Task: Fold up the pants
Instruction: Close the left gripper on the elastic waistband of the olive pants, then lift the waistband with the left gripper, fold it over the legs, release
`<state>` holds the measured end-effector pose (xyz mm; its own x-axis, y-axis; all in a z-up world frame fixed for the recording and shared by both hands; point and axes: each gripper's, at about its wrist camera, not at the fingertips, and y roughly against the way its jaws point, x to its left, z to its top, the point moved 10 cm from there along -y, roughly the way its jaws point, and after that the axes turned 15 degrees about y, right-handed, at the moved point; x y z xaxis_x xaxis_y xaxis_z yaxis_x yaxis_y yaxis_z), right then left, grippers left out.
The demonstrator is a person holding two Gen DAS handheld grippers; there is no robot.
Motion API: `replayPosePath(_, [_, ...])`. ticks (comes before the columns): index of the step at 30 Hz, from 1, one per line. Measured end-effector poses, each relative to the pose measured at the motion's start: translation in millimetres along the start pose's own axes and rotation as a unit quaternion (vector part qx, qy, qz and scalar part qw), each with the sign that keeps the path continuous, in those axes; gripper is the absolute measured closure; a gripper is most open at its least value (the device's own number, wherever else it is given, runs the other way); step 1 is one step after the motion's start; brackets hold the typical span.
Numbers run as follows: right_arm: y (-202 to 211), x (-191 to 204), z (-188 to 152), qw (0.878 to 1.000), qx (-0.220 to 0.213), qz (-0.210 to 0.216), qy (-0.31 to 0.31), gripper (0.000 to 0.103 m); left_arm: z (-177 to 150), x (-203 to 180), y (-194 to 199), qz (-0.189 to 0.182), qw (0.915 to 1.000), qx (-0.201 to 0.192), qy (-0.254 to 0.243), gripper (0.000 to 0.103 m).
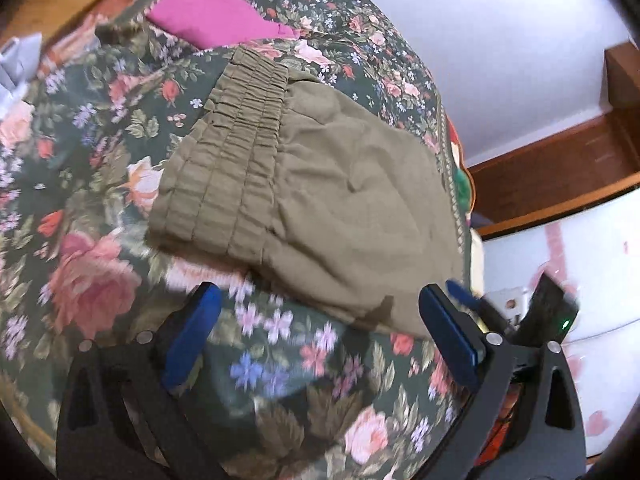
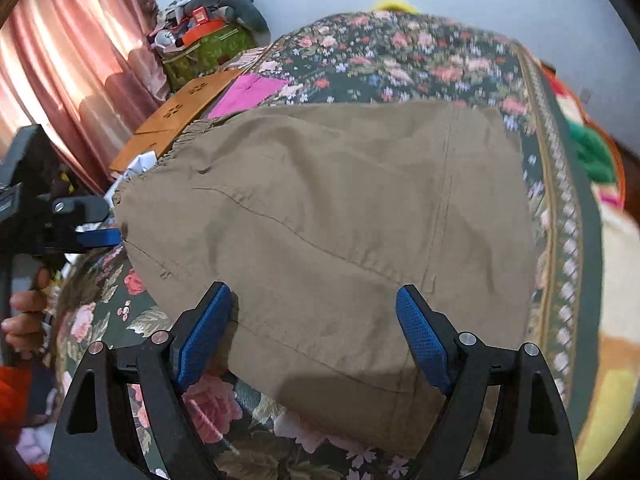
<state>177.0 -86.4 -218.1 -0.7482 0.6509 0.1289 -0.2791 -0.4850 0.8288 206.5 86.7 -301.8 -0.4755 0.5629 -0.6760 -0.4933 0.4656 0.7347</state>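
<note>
Olive-brown pants (image 1: 320, 200) lie folded into a compact rectangle on a floral bedspread (image 1: 100, 168), the elastic waistband (image 1: 236, 152) on the left side. They fill the middle of the right wrist view (image 2: 328, 220). My left gripper (image 1: 320, 332) is open and empty, its blue pads just short of the pants' near edge. My right gripper (image 2: 316, 332) is open and empty, hovering over the near part of the pants. The left gripper (image 2: 96, 236) also shows at the left edge of the right wrist view, beside the waistband end.
A magenta cloth (image 1: 216, 12) lies beyond the pants. A cardboard box (image 2: 180, 112), a cluttered green bag (image 2: 208, 48) and pink curtains (image 2: 72, 60) stand left of the bed. The bed's patterned edge (image 2: 560, 220) and a colourful blanket (image 2: 600, 160) lie to the right.
</note>
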Motion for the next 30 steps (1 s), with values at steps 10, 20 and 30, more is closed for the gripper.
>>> replayPosePath(10, [2.5,6.2,-6.3,1.0,-0.006,0.02,-0.011,0.021,32.6,4.1,-15.4,0.079,0.9954,-0.051,-0.014,0.039])
replayPosePath(20, [17.0,1.6,-7.4,1.0,-0.019,0.008,-0.024,0.02,37.5,-1.8,17.5,0.161,0.9693,-0.16,-0.094,0.066])
replayPosePath(30, [40.0,-28.6,-36.8,0.998,-0.017,-0.031,-0.049,0.02,44.7,-31.9,85.5,0.304,0.8664,-0.334,-0.213,0.068])
